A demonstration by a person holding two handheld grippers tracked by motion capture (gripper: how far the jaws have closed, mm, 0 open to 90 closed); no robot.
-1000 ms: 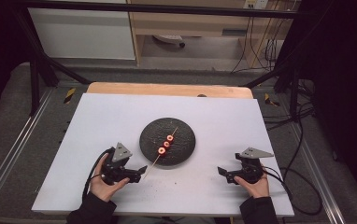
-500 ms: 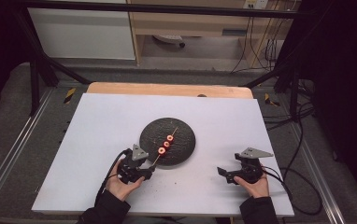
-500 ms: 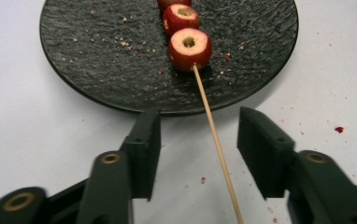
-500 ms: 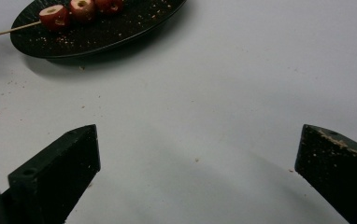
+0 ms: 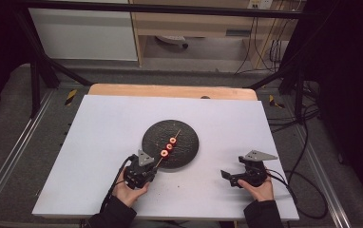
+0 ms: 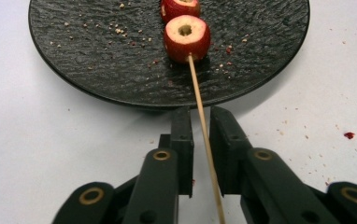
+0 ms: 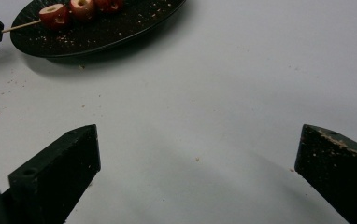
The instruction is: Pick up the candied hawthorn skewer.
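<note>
**Left fingers closing on the skewer**

Near the tabletop's front edge, the left gripper (image 6: 200, 140) has just been narrowing its fingers around the wooden skewer (image 6: 203, 135), a slight gap remaining. The right gripper (image 7: 195, 172) is wide open, empty. Beyond, fruit pieces (image 6: 186, 37) lie on the black plate (image 6: 97, 60) mid-tabletop.

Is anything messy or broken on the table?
Yes, a bit messy. Small crumbs lie scattered over the black plate, and reddish specks dot the white table beside it. Nothing looks broken; the skewer is straight.
</note>
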